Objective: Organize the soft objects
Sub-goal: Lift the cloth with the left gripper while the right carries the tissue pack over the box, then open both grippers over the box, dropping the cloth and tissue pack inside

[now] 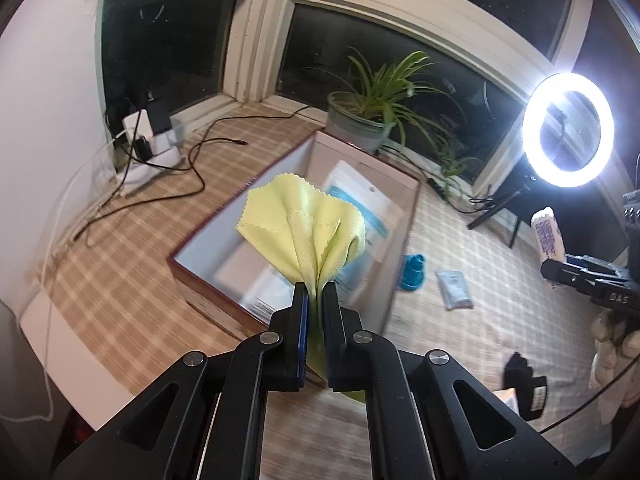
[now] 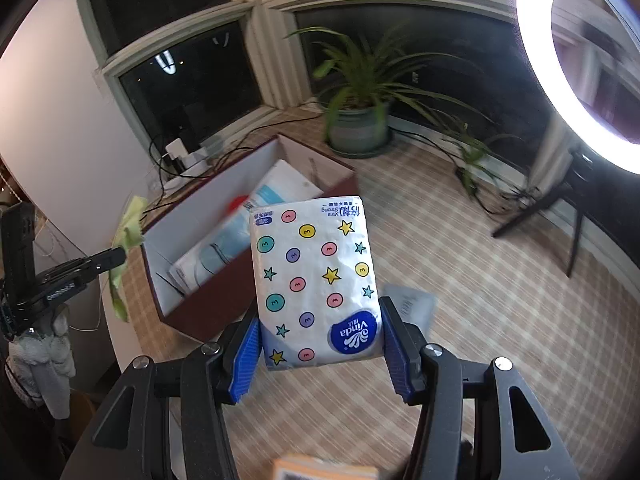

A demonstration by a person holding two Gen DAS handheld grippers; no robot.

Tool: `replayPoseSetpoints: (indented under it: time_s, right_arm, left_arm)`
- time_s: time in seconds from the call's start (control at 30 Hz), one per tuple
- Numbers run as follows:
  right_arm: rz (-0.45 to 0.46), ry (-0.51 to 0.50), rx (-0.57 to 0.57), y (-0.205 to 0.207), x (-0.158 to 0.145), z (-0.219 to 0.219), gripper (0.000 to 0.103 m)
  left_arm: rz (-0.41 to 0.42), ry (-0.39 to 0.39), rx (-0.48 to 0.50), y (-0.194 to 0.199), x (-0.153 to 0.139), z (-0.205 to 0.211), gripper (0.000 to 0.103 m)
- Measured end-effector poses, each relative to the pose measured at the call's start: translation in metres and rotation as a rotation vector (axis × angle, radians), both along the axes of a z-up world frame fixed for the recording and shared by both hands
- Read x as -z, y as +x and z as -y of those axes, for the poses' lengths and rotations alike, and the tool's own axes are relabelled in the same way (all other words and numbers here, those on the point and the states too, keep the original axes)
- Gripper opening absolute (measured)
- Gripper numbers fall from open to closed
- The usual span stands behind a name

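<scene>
My left gripper is shut on a yellow cloth and holds it up above the near end of an open box. The cloth fans out above the jaws. My right gripper is shut on a white Vinda tissue pack with coloured dots and stars, held in the air to the right of the box. The box holds white and blue packets. The left gripper with the cloth shows at the left of the right wrist view. The tissue pack shows at the right of the left wrist view.
A potted plant stands behind the box. A ring light on a stand is at the right. A charger block with cables lies at back left. A teal object, a grey sachet and a black item lie on the checked cloth.
</scene>
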State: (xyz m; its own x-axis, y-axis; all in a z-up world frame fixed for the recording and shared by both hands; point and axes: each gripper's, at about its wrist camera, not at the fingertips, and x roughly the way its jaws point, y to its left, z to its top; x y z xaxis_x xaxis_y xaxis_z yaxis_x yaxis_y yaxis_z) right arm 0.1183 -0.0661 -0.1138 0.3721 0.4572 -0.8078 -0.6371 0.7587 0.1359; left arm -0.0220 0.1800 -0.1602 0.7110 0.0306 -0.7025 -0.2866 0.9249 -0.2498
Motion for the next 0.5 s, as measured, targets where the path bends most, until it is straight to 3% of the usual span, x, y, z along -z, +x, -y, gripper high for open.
replayPoseSetpoints:
  time_s: [0.5]
  right_arm:
    - [-0.004,-0.056,-0.065,0.017,0.023,-0.119,0.050]
  left_arm:
    - [-0.055,0.071,0.046,0.046,0.017,-0.038,0.005]
